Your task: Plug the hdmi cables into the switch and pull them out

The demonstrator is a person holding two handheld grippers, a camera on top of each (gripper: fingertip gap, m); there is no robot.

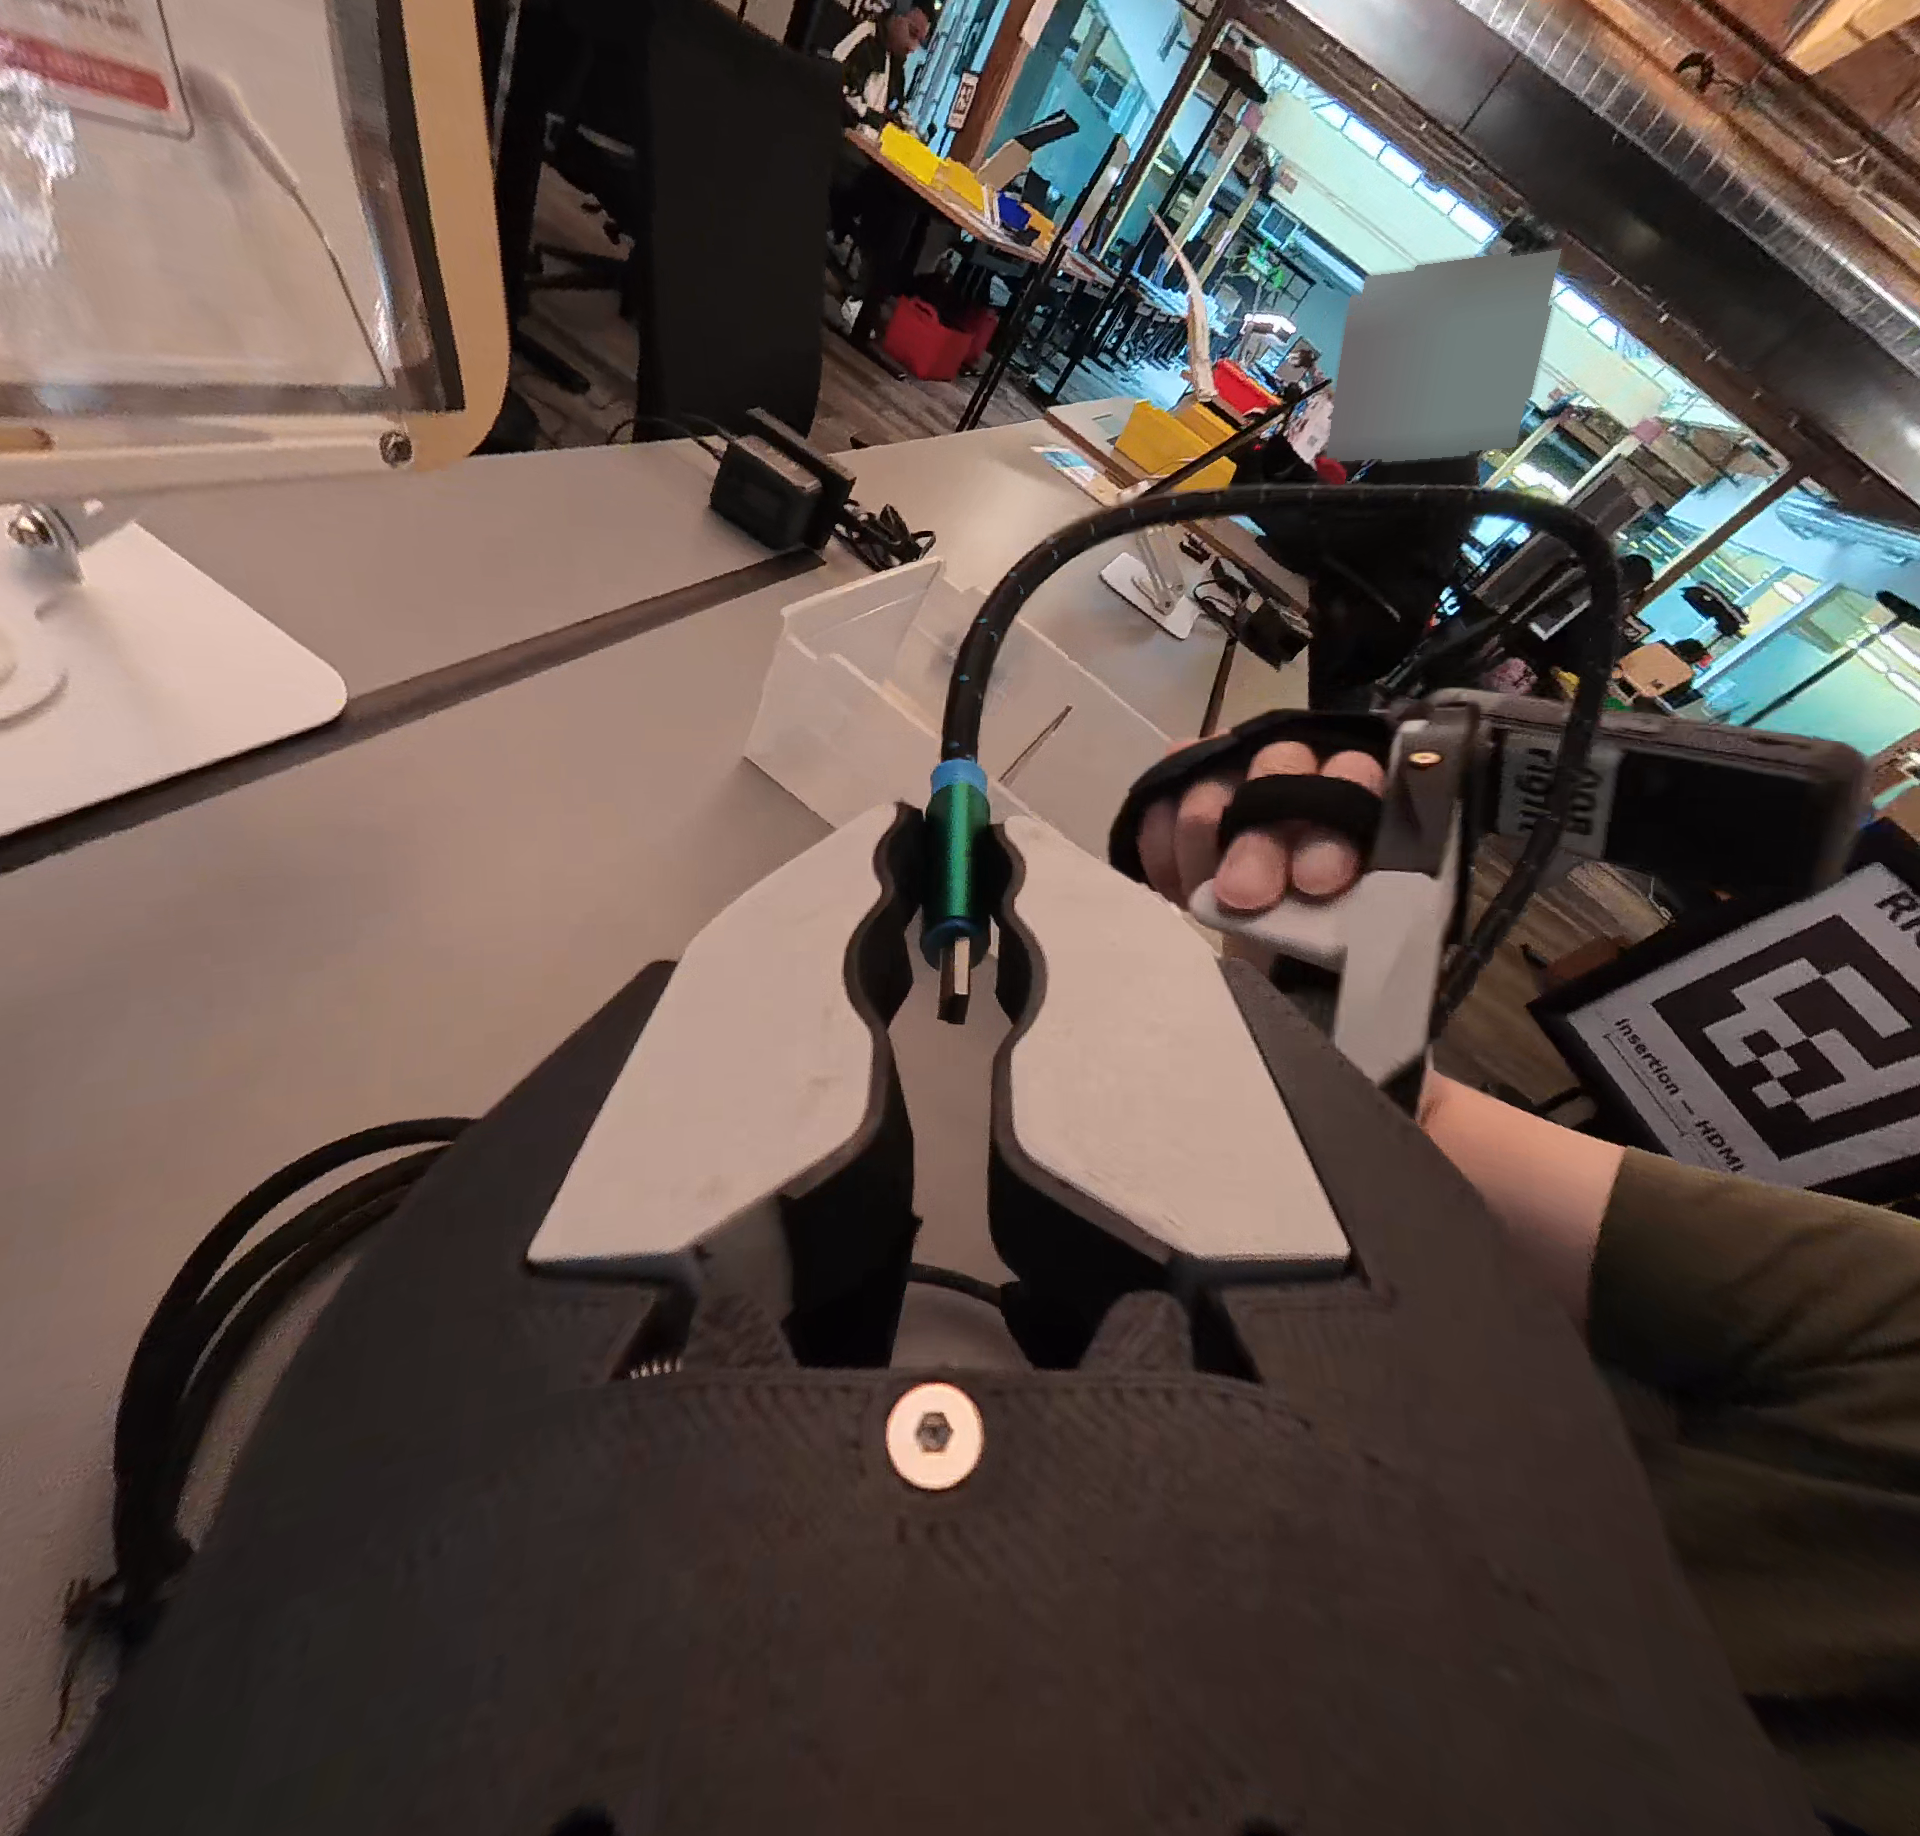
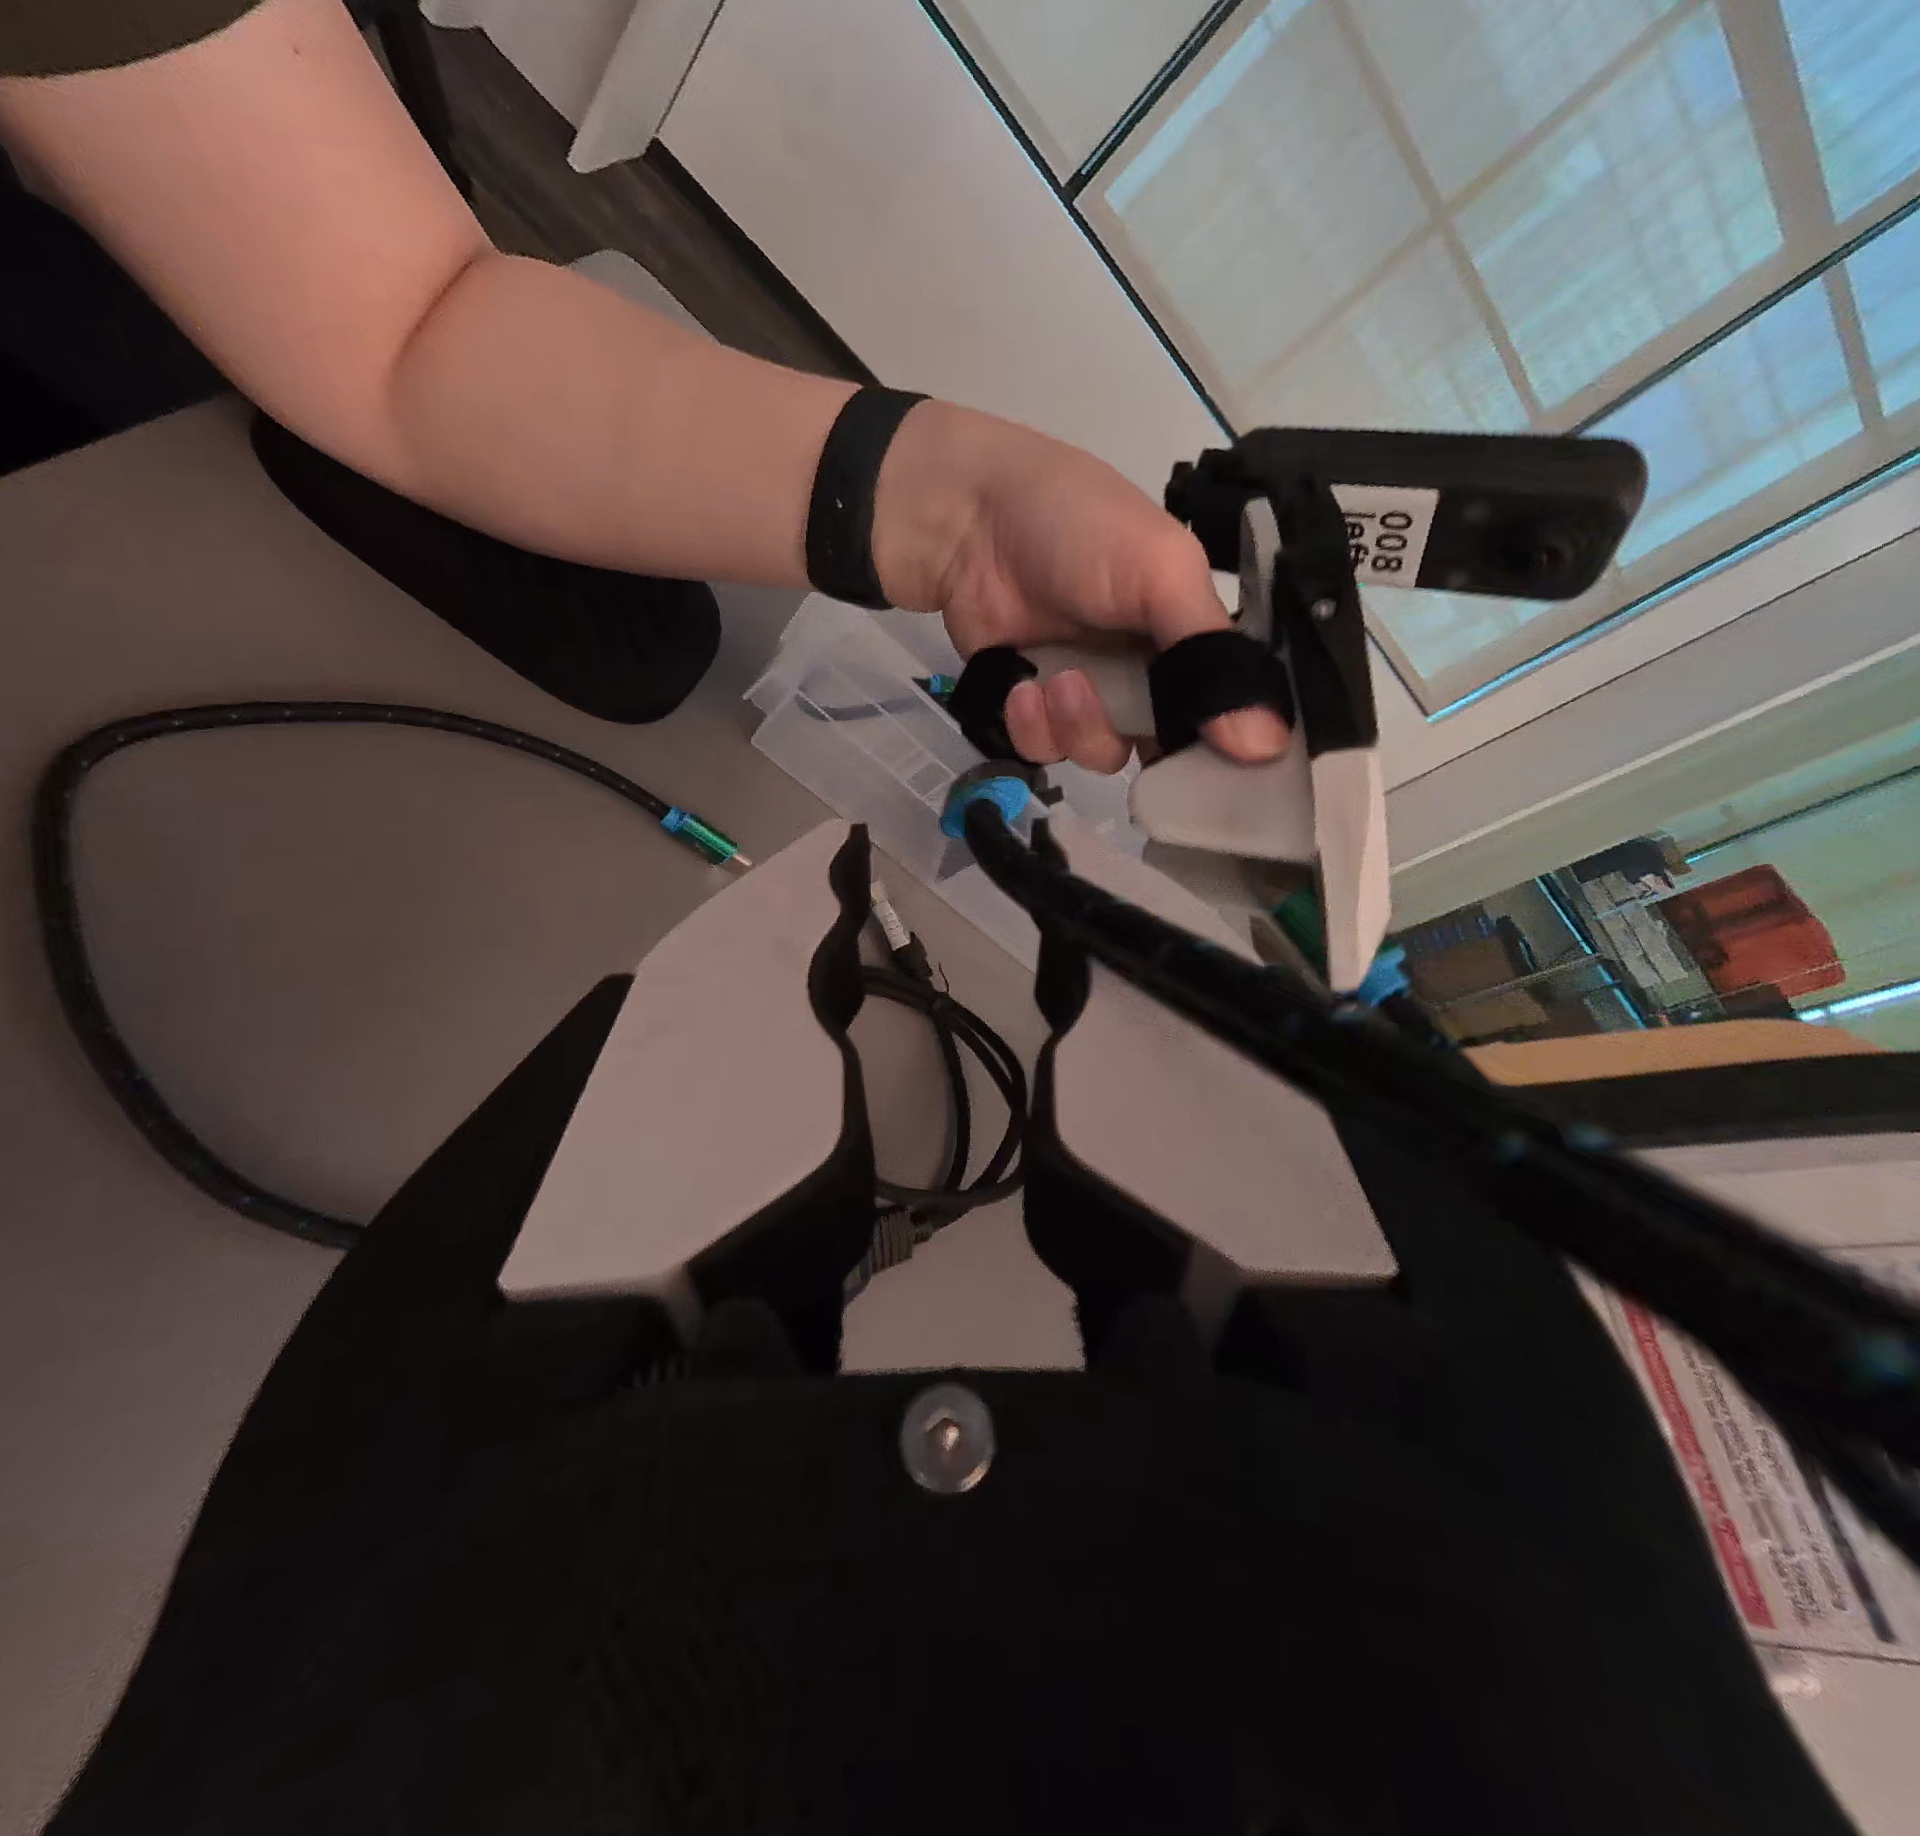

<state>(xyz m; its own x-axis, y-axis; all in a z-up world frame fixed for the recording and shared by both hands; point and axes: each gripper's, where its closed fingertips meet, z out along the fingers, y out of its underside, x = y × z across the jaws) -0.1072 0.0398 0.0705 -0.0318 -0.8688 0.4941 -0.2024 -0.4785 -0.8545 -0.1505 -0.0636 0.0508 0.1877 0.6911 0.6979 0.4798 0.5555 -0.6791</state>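
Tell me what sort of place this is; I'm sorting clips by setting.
Probably a shared workshop or lab: long tables carry yellow parts bins, an exposed duct runs overhead, and the left hand-held gripper holds an HDMI cable over a grey worktable.

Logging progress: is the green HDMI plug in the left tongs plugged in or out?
Out. The green plug sits pinched between the left tongs, its metal tip bare in the air, no port around it.

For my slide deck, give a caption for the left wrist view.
Left gripper clamps a green HDMI plug, metal tip toward the camera, its black braided cable arching over the grey table.
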